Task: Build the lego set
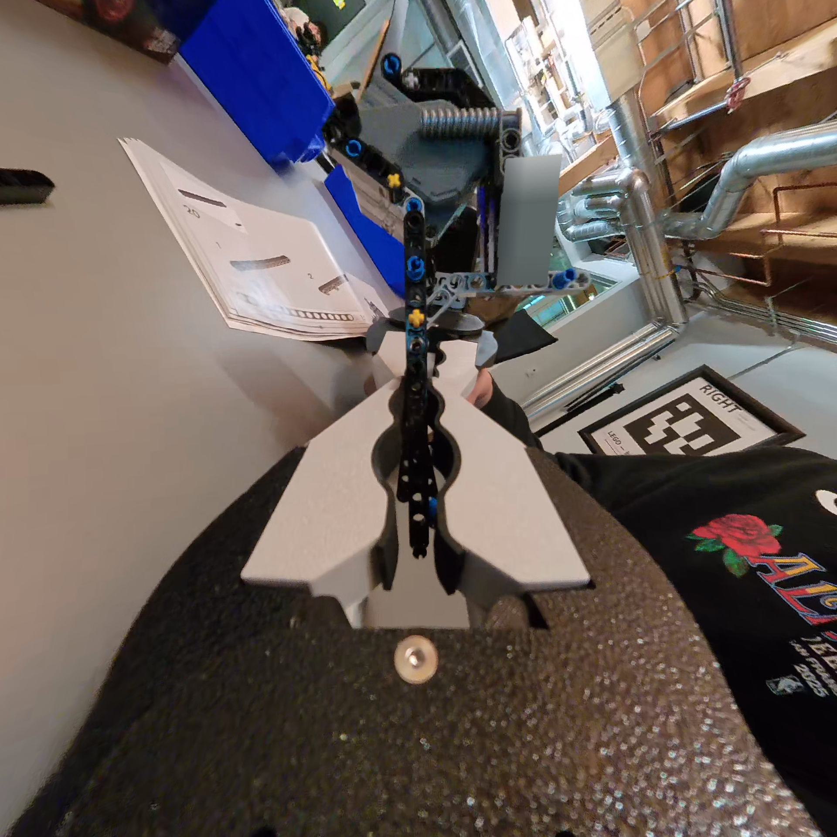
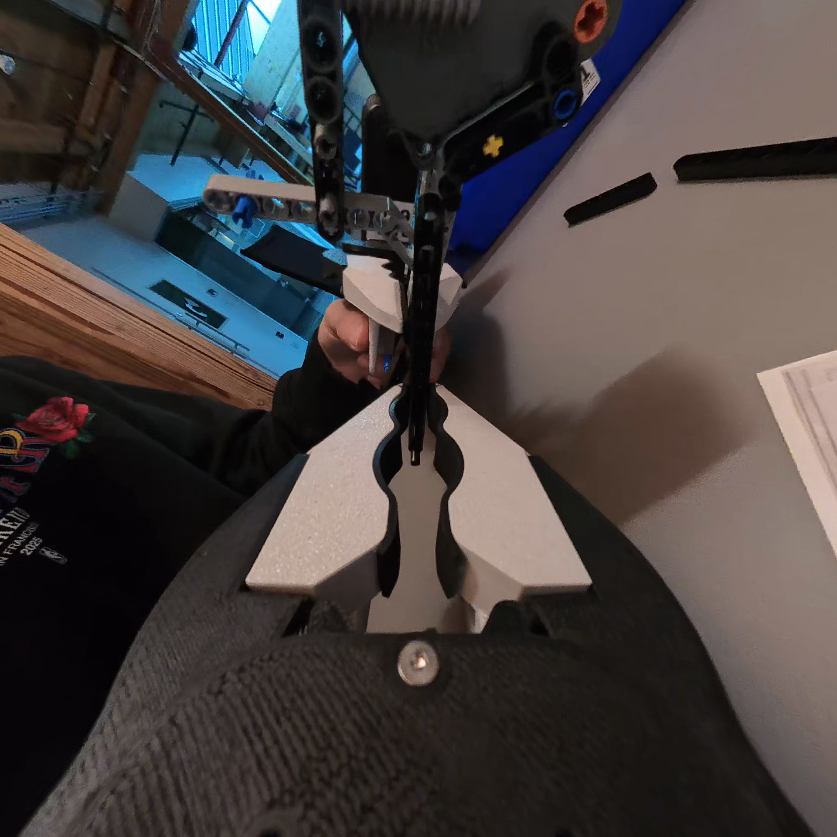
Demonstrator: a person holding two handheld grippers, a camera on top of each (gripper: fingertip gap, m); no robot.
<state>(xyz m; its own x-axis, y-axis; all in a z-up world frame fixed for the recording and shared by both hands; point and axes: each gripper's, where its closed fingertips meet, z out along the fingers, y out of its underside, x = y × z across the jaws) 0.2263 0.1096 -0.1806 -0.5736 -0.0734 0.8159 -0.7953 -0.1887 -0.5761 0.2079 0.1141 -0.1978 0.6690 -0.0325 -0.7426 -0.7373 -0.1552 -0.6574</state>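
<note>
A partly built lego model (image 1: 435,149) has a dark grey panel, a metal spring, black beams, blue pins and a light grey beam (image 1: 512,281). A long black holed beam (image 1: 414,271) hangs down from it. My left gripper (image 1: 414,385) is shut on this beam, which runs on between its fingers. My right gripper (image 1: 430,348) faces it just beyond and clamps the same beam. In the right wrist view, my right gripper (image 2: 419,389) is shut on the black beam (image 2: 423,281), the left gripper (image 2: 401,290) is beyond it, and the model (image 2: 453,68) is held above the table.
An open instruction booklet (image 1: 253,253) lies on the grey table (image 1: 90,407) beside blue bins (image 1: 258,77). Loose black beams lie on the table (image 2: 611,197) (image 2: 756,158) (image 1: 25,185). A person's hand (image 2: 344,335) and black sweatshirt (image 1: 724,566) are close. A framed marker card (image 1: 688,421) lies on the floor.
</note>
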